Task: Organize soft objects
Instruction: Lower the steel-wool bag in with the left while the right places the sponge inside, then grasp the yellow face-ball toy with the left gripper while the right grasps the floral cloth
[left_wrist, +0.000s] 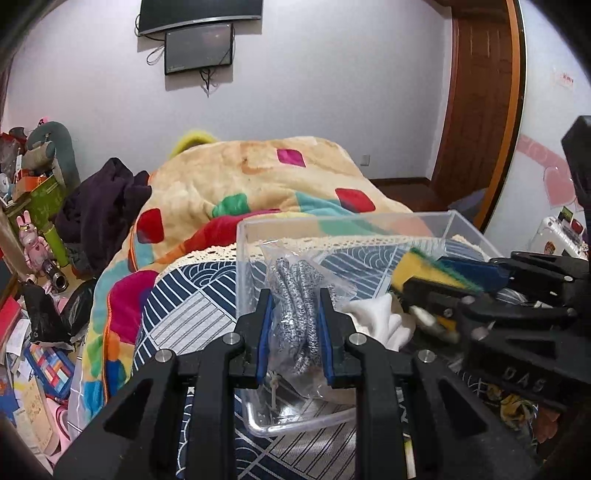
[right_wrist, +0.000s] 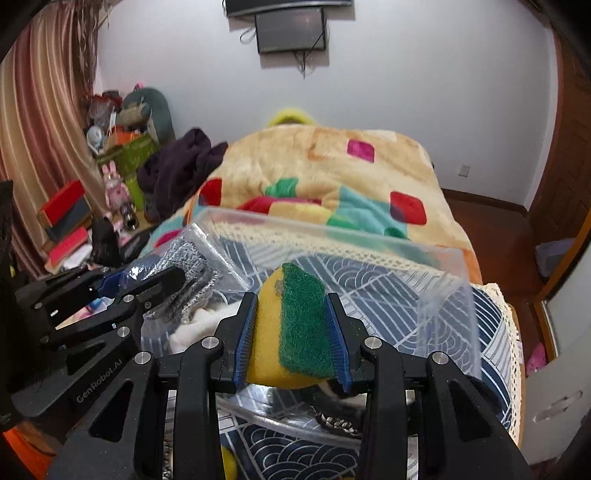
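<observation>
The left gripper (left_wrist: 294, 325) clamps its jaws on a clear plastic bag of speckled grey cord (left_wrist: 299, 306), held over the near end of a transparent plastic bin (left_wrist: 255, 229) that sits on a navy-and-white patterned cloth (left_wrist: 192, 310) on the bed. The right gripper (right_wrist: 291, 336) has its jaws pressed on a yellow sponge with a green scouring pad (right_wrist: 291, 332) above the same bin, just beside a white cloth (left_wrist: 380, 321) lying inside. A colourful blanket (left_wrist: 236, 177) is heaped behind
</observation>
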